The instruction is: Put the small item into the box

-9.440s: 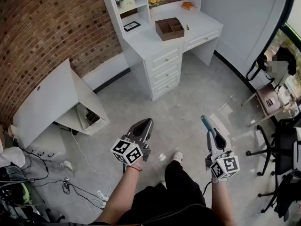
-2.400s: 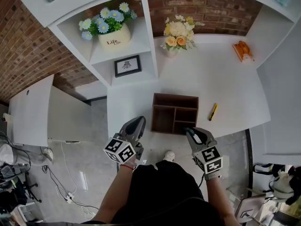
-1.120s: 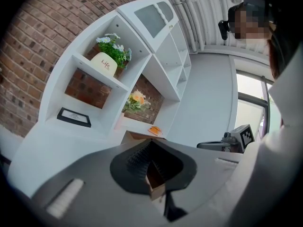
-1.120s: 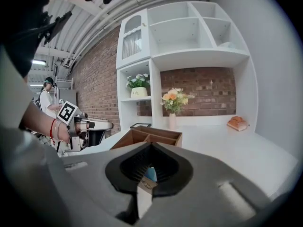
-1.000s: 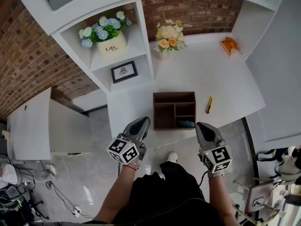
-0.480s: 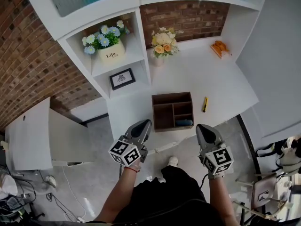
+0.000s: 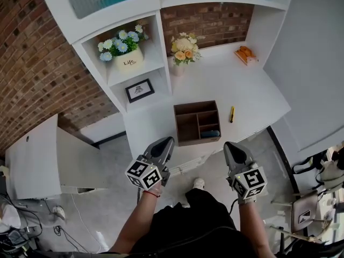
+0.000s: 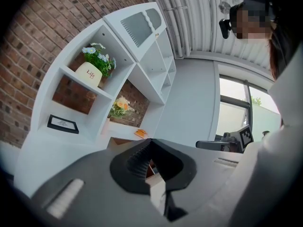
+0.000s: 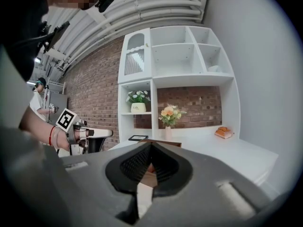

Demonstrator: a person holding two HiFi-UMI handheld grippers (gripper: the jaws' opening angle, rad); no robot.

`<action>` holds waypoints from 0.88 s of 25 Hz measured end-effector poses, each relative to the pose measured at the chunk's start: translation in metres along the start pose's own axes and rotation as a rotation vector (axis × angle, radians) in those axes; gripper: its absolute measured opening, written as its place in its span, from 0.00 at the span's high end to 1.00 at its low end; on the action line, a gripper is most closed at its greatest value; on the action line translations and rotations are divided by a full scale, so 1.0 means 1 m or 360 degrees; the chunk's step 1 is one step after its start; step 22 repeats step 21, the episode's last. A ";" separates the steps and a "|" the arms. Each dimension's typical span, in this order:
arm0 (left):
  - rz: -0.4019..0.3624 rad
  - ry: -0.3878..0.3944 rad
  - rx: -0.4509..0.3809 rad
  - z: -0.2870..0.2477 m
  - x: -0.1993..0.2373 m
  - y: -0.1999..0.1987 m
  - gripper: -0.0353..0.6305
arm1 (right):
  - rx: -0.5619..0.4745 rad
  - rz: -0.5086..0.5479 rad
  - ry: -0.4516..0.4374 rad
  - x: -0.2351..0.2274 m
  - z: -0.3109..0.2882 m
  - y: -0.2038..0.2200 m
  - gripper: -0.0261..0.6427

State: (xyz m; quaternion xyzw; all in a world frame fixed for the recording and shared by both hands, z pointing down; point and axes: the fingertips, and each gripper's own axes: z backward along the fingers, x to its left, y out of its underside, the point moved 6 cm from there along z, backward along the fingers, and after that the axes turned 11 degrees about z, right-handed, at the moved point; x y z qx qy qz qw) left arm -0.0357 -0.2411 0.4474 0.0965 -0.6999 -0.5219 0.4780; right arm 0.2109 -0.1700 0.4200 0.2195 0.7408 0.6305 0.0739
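Observation:
The brown wooden box [image 7: 189, 123] with its compartments stands near the front of the white desk [image 7: 252, 98]. A small blue item [image 7: 210, 133] lies in its near right compartment. Both grippers hang over the floor in front of the desk edge, short of the box. My left gripper [image 7: 167, 141] is shut and holds nothing; in the left gripper view its jaws [image 8: 151, 141] meet at the tips. My right gripper [image 7: 230, 145] is also shut and holds nothing, its jaws [image 9: 151, 144] pointing at the box [image 9: 166, 143].
A yellow and black pen-like thing [image 7: 231, 114] lies right of the box. A flower vase [image 7: 183, 51], a potted plant [image 7: 128, 55] and a picture frame [image 7: 139, 90] stand on the shelving behind. An orange object [image 7: 243, 52] sits at the back right. A low white cabinet [image 7: 37, 155] is at the left.
The right gripper, at the box 2.4 s ago, has drawn back; the blue item stays in the box. The view has backed away from the desk, and both grippers now hang off its edge.

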 end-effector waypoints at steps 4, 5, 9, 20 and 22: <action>-0.0004 0.0015 -0.0006 0.009 -0.007 0.000 0.94 | -0.0005 -0.0018 0.0013 0.008 0.009 -0.002 0.96; -0.0008 0.0019 -0.0010 0.012 -0.008 0.000 0.94 | -0.0009 -0.0021 0.0015 0.010 0.010 -0.002 0.96; -0.0013 0.0022 -0.0015 0.025 -0.013 0.001 0.94 | -0.0033 -0.0019 0.0012 0.021 0.017 -0.003 0.96; -0.0018 0.0037 -0.0022 0.056 -0.031 0.013 0.94 | -0.0062 -0.0050 0.0031 0.046 0.048 0.002 0.96; -0.0017 0.0039 -0.0020 0.059 -0.032 0.015 0.94 | -0.0064 -0.0052 0.0035 0.048 0.051 0.003 0.96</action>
